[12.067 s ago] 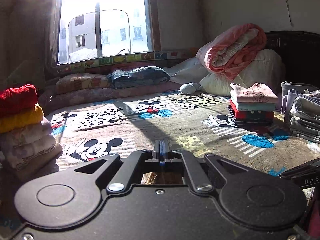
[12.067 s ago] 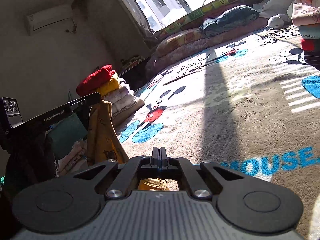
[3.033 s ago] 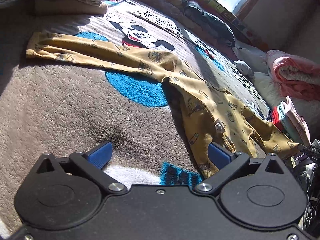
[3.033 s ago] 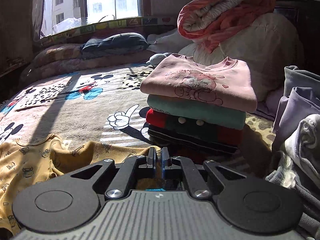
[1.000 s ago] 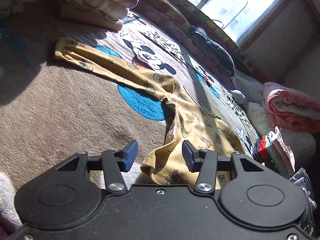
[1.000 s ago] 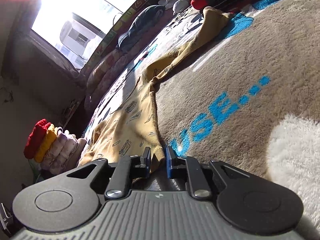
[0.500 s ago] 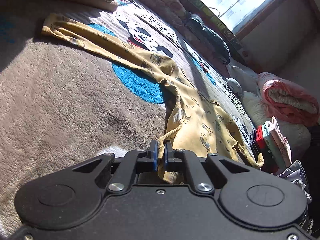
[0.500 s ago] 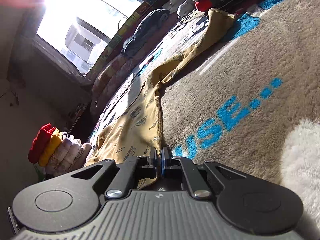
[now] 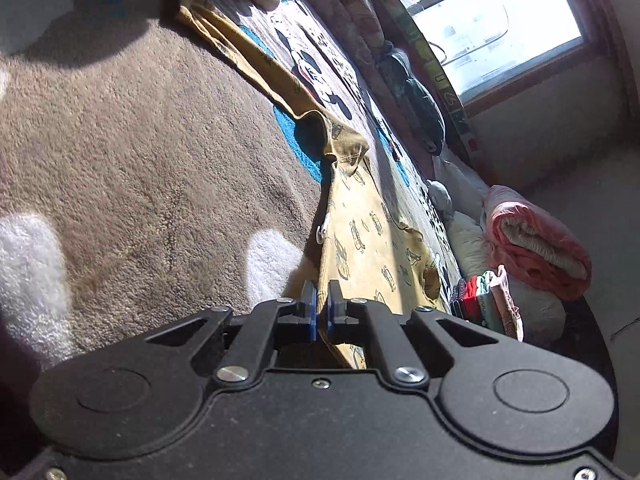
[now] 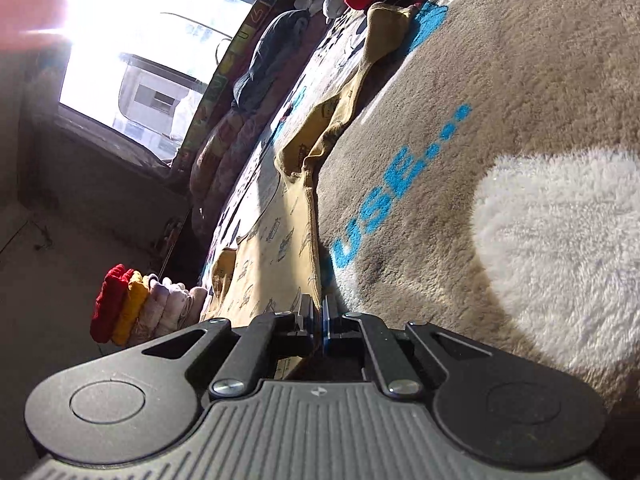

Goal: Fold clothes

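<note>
A mustard-yellow long-sleeved top with small printed pictures (image 9: 360, 236) lies spread on the plush Mickey Mouse blanket (image 9: 120, 140). My left gripper (image 9: 319, 304) is shut on its hem edge, and the cloth runs taut away from the jaws. One sleeve (image 9: 248, 56) stretches off toward the upper left. In the right wrist view the same top (image 10: 276, 248) rises from my right gripper (image 10: 317, 314), which is shut on another part of the hem. Its other sleeve (image 10: 372, 36) reaches toward the far stack.
A folded stack in red, yellow and pale tones (image 10: 136, 304) stands at the bed's left edge. Another folded stack (image 9: 488, 300) sits by a rolled pink quilt (image 9: 536, 248) and pillows. Bedding rolls (image 9: 416, 104) line the window side.
Both grippers closed on the top's hem within the last second. Since then they have tilted and drawn the hem taut, lifting that edge off the blanket.
</note>
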`<state>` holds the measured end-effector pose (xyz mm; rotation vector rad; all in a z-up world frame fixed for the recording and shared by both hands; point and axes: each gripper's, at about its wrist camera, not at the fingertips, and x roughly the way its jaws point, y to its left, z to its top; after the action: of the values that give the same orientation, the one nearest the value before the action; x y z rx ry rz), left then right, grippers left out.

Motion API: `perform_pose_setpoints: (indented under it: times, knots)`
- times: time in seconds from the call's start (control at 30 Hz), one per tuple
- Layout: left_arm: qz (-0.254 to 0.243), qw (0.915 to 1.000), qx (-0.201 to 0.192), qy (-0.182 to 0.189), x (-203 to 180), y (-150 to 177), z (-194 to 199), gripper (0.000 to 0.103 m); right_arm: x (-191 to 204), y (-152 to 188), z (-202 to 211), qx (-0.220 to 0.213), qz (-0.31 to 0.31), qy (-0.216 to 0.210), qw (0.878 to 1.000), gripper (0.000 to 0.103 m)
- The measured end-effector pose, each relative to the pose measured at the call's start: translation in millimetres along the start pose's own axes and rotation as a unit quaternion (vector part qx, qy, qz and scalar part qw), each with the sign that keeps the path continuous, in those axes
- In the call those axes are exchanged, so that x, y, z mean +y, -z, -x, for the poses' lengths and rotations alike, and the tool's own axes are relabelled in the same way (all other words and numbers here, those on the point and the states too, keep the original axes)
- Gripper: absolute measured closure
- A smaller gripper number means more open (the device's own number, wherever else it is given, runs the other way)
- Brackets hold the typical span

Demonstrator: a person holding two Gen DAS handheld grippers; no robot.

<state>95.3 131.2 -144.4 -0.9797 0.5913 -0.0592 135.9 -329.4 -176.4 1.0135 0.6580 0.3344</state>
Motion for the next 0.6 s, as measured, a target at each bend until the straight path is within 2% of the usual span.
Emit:
perform_pose_setpoints:
  times: [0.13,0.2,0.23,0.33,0.4,0.47,0.5,0.6]
  knots:
    - [-0.001,0.9999,0.005,-0.01,8,7,9,0.101,2,8,8,0.01,0.018,0.012,1.0,0.097]
    - [-0.009,0.9997,0.017,-0.018,13,7,6,0.101,8,13,4,0.019,0.056,0.046,0.997,0.1]
    - [-0.011,0.9995,0.023,-0.021,15,8,5,0.097,12,14,5,0.017,0.069,0.053,0.996,0.099]
    - [0.0,0.9996,0.025,-0.015,18,2,13,0.097,27,20,11,0.006,0.111,0.076,0.991,0.081]
    - [-0.029,0.9991,0.007,-0.03,12,1,22,0.096,43,29,20,-0.026,0.167,0.098,0.981,0.055]
    - [-0.074,0.9959,-0.016,-0.049,2,0,30,0.095,61,38,27,-0.055,0.231,0.112,0.965,0.054]
    - [-0.099,0.993,-0.028,-0.058,-4,0,33,0.095,68,43,25,-0.056,0.263,0.107,0.957,0.054]
    - [-0.207,0.9748,-0.049,-0.067,-28,13,33,0.095,89,58,19,-0.057,0.357,0.09,0.928,0.055]
